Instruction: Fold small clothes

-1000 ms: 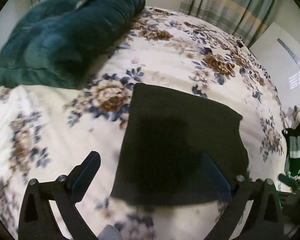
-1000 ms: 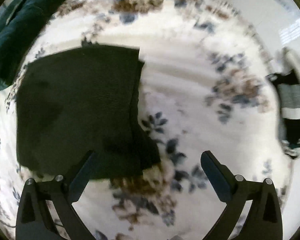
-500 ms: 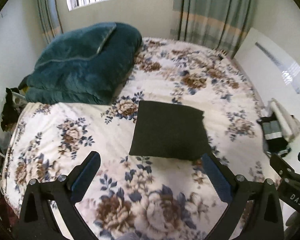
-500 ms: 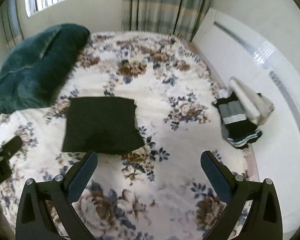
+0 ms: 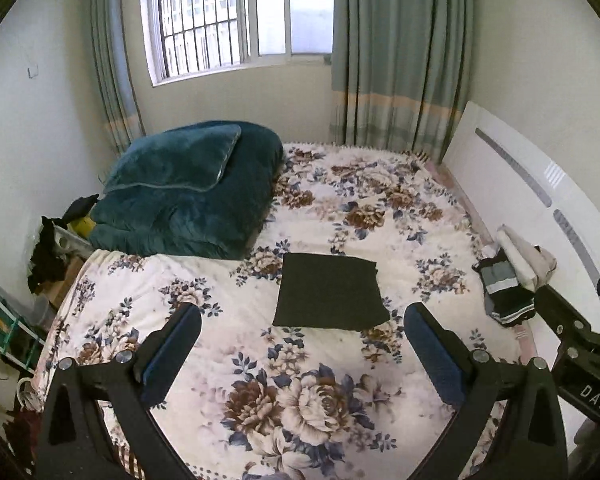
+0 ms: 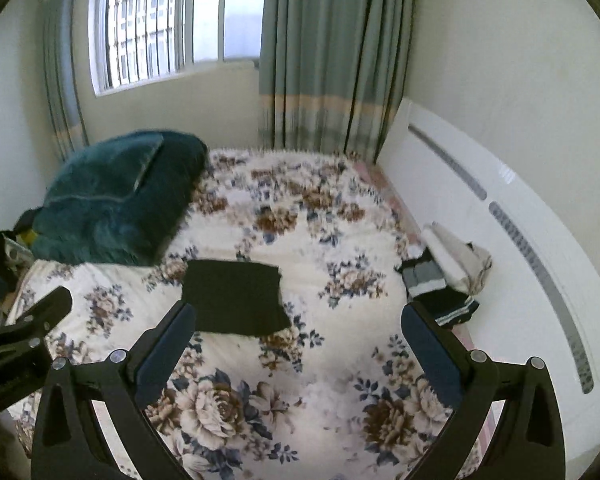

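1. Both grippers are now pulled well back and up from the bed (image 5: 380,208); a second ago they were held close over the dark cloth (image 5: 329,291), which filled most of each view.
2. The cloth is seen as a neat dark rectangle, lying flat on the floral bedspread near the middle of the bed, just in front of the teal quilt (image 5: 188,192).
3. The left gripper (image 5: 300,354) is held wide open and nothing is gripped; the cloth is well apart from it.
4. The right gripper (image 6: 298,354) is likewise wide open and empty, and it is seen beside the left one at the foot of the bed.
5. The withdrawal is judged to mean that this piece is folded and released, so no further handling of it seems needed.
6. A pile of clothes (image 5: 512,280) is seen at the right edge of the bed, against the white headboard (image 5: 540,200); whether it is folded stock or work still to be done cannot be told.
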`<state>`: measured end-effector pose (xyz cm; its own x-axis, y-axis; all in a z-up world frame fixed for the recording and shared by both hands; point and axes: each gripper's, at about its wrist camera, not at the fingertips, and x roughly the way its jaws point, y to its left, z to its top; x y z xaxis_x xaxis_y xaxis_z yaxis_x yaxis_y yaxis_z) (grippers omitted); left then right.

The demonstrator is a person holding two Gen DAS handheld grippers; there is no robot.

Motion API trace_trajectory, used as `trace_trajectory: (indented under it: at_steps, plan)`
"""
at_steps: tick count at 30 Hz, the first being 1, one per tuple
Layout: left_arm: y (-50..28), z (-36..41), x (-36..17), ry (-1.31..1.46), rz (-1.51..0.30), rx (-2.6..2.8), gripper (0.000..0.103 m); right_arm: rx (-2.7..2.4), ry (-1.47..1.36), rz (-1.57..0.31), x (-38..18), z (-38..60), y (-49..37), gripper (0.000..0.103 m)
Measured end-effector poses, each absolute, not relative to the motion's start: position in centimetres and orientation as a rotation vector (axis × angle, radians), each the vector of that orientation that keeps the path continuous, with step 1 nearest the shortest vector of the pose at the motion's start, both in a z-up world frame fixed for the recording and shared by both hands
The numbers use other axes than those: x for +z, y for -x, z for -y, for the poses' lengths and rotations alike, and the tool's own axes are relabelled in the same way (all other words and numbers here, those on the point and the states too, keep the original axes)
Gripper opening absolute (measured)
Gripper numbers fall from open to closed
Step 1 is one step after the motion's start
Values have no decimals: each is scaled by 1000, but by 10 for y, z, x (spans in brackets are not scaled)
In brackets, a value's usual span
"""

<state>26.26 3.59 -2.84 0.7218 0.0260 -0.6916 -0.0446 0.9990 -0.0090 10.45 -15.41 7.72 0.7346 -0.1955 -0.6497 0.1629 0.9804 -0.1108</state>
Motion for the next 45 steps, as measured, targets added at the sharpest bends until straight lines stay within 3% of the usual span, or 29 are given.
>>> trace_trajectory:
  at_steps: [9,45]
  plan:
    - [-224,-35,1,56,-723,60,103,-188,41,-673,119,157,-54,103]
    - [-188,-33,6,50,-731,118,103,-84,51,-695,118,160,-35,103]
